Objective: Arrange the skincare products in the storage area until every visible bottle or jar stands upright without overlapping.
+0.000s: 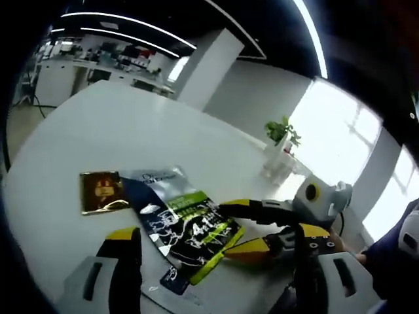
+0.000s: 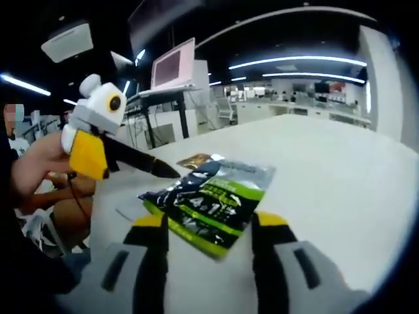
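Here, a large white table (image 1: 98,124) holds a small pile of flat sachets rather than bottles or jars. In the left gripper view, a black and green packet (image 1: 193,230) with white lettering lies on top of a silvery-grey packet (image 1: 157,175), overlapping it, and a dark blue packet edge (image 1: 175,280) pokes out beneath them nearer the camera. Just beside the pile, apart from it, a small gold-and-brown sachet (image 1: 101,191) lies flat. The left gripper (image 1: 219,261) sits low over the near edge of the pile, its two yellow-tipped jaws spread wide with nothing between them. The right gripper (image 1: 226,210) enters from the right side, its dark jaw tips at the edge of the black and green packet; whether they touch it is hard to tell, and from here it isn't clear if they are apart or closed. A potted plant (image 1: 281,134) stands at the table's far side by a bright window.

In the right gripper view, that gripper's own jaws (image 2: 209,226) stand spread on either side of the black and green packet (image 2: 209,203), gripping nothing. The left gripper (image 2: 167,173) reaches in from the left, held by a person's hand (image 2: 42,157), its dark tip near the pile's far corner.
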`<state>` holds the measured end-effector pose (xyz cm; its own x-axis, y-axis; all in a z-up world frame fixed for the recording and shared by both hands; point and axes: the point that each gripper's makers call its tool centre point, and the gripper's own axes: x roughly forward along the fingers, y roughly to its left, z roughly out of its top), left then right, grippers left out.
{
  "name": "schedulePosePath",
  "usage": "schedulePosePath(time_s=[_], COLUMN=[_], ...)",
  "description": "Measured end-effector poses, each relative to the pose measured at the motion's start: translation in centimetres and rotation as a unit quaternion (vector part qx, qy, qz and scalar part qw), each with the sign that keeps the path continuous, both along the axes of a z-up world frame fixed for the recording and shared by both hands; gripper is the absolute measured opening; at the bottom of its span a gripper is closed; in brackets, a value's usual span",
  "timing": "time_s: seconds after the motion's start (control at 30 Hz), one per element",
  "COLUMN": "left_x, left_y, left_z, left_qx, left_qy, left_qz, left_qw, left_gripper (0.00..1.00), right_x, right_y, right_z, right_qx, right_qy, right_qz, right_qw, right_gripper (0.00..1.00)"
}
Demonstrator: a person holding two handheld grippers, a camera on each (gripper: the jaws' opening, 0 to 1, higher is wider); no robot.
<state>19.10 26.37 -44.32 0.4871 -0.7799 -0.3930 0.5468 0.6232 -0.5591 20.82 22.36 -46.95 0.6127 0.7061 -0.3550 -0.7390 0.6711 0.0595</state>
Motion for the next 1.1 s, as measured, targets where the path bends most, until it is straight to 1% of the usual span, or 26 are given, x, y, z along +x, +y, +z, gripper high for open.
schedulePosePath(time_s=[0.13, 0.23, 0.37, 0.67, 0.77, 0.83, 1.1], left_x=[0.1, 0.4, 0.6, 1.1, 1.0, 1.0, 1.2], left_y=[-0.1, -0.1, -0.1, -0.1, -0.3, -0.3, 0.1], left_z=[0.1, 0.2, 0.2, 0.6, 0.6, 0.6, 0.5], left_qx=[-0.003, -0.014, -0.016, -0.051, -0.055, -0.054, -0.05], left_qy=[0.002, 0.005, 0.007, 0.015, 0.016, 0.016, 0.01], left_qz=[0.002, 0.008, 0.011, 0.023, 0.024, 0.024, 0.03], left_qw=[1.0, 0.9999, 0.9998, 0.9983, 0.9981, 0.9981, 0.9982], left_gripper=[0.98, 0.98, 0.97, 0.99, 0.99, 0.99, 0.99], right_x=[0.1, 0.1, 0.2, 0.8, 1.1, 1.3, 1.5], right_y=[-0.1, -0.2, -0.3, -0.6, -0.6, -0.7, -0.7], right_z=[0.0, 0.0, 0.0, 0.1, 0.3, 0.3, 0.6], right_qx=[0.003, 0.002, 0.002, 0.01, 0.031, 0.036, 0.089], right_qy=[-0.001, -0.001, 0.001, 0.008, 0.03, 0.038, 0.079], right_qz=[0.001, 0.002, 0.003, -0.002, -0.008, -0.008, -0.012], right_qw=[1.0, 1.0, 1.0, 0.9999, 0.9991, 0.9986, 0.9929], right_gripper=[0.51, 0.5, 0.48, 0.42, 0.41, 0.4, 0.3])
